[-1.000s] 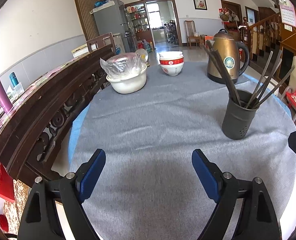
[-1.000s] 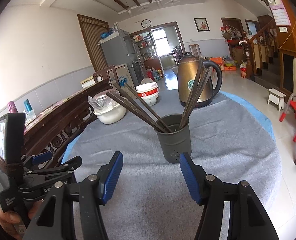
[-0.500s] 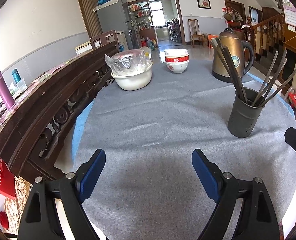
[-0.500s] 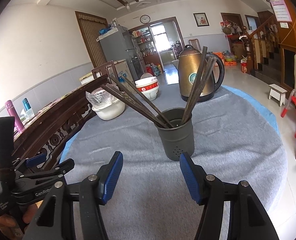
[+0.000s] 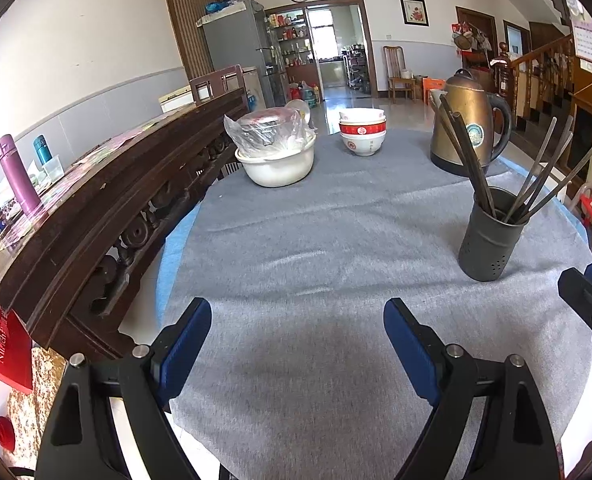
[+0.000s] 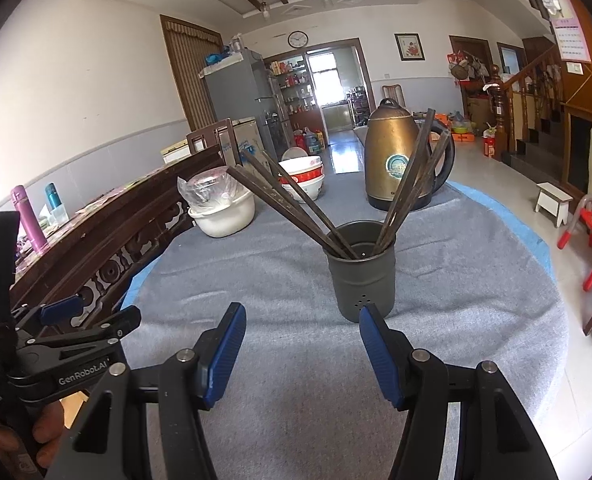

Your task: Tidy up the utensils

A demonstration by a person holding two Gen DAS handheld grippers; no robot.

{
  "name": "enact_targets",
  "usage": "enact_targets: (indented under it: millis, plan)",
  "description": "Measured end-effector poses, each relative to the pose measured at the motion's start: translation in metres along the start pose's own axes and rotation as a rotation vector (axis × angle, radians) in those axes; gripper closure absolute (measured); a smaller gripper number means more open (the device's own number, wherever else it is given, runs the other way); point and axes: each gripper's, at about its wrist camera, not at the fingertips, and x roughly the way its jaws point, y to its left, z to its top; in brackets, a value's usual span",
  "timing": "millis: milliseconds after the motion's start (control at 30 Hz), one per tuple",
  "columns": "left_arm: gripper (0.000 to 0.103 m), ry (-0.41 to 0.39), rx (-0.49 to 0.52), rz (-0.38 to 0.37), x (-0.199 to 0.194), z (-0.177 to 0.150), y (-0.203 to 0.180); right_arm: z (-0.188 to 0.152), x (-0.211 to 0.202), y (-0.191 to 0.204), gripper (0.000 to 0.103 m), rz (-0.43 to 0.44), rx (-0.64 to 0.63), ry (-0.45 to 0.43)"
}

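Holding chopsticks (image 6: 292, 212) upright-splayed in dark holder (image 6: 362, 276) | nearing since earlier | both grippers' fingers (image 6: 224, 354) released, gripping nothing.

Matt holder (image 6: 362, 276) — fuzzy cloth (image 5: 316, 240)

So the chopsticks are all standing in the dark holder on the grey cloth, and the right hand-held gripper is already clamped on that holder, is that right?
Not quite. The right wrist view shows the right hand-held gripper open, short of the holder, touching nothing. The chopsticks do stand in it, on the grey cloth.
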Motion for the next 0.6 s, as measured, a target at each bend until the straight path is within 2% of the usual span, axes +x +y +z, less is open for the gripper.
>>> enact_targets:
  millis: [600]
  plan:
    - [0.015,-0.056,-0.016,-0.002,-0.031,0.000,0.009,0.007,-0.026,0.015,0.040,-0.007,-0.031,-0.058]
